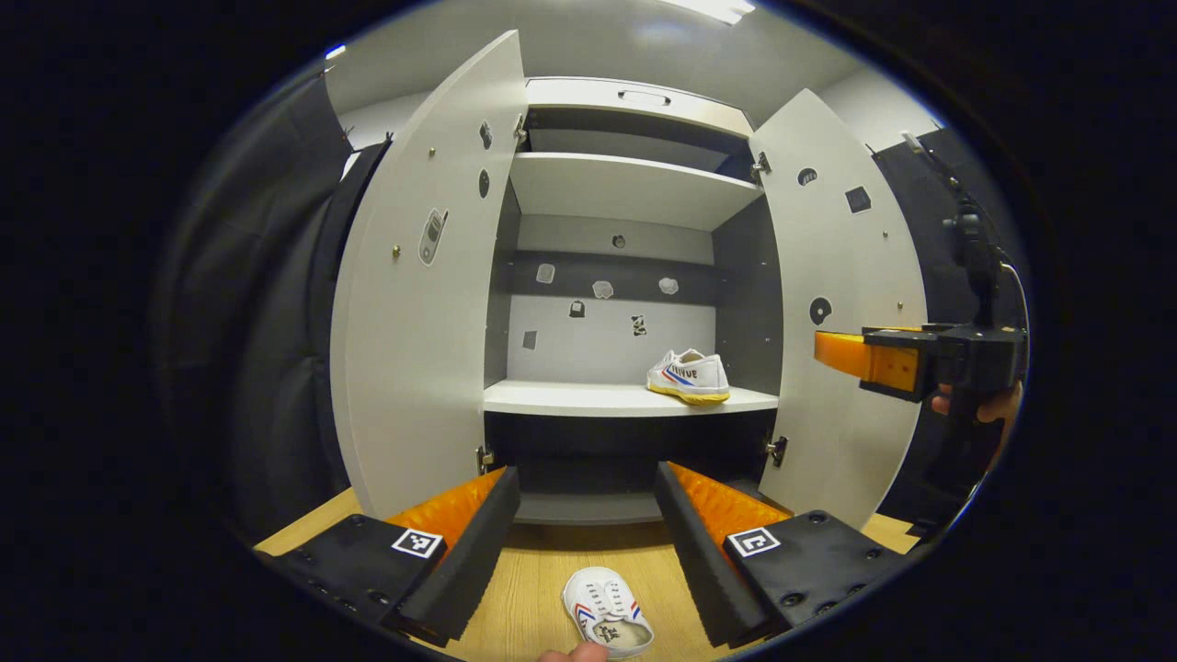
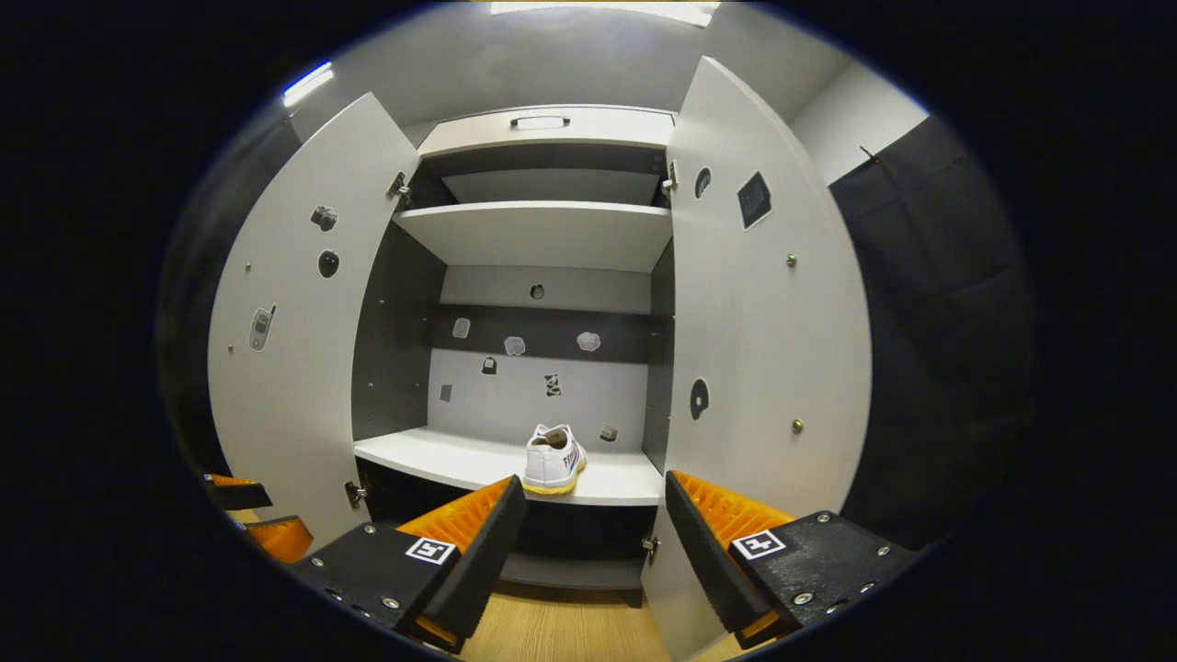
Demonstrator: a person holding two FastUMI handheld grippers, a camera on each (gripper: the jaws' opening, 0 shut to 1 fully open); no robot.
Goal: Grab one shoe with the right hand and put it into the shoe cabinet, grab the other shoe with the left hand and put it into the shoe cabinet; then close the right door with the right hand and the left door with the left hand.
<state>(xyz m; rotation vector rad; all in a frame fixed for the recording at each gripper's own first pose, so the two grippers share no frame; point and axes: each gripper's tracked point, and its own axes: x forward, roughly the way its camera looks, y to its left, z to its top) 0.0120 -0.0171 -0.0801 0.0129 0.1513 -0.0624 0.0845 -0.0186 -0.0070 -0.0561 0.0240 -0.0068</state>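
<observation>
- Left gripper view: the left gripper (image 1: 587, 538) hangs with its two fingers spread wide and nothing between them, pointing at the open white two-door shoe cabinet (image 1: 634, 188) over a light wooden floor (image 1: 533, 588).
- A white canvas shoe with red and blue side stripes (image 1: 607, 623) lies on the floor at 6 o'clock in this view, between and below the fingertips, touching neither finger. A fingertip of the person (image 1: 575, 653) shows just beside its heel end at the lower edge.
- A second white canvas shoe with a yellow sole (image 1: 689, 376) stands upright on the middle white shelf (image 1: 570, 398), towards the shelf's right end, at about 1 o'clock from the left gripper.
- The left white door (image 1: 418, 303) and the right white door (image 1: 851, 368) both stand swung open.
- At 3 o'clock, in front of the right door, the right gripper (image 1: 841, 352) is held by a hand (image 1: 988, 405); from this side its jaw gap cannot be judged.
- Right gripper view: the right gripper (image 2: 593, 542) is spread apart and empty, facing the cabinet (image 2: 542, 234). The shelved shoe (image 2: 553, 460) sits at 12 o'clock just beyond the fingertips, heel towards the camera, apart from both fingers.
- Part of the left gripper (image 2: 253, 515) shows at 9 o'clock, low beside the left door (image 2: 294, 368).
</observation>
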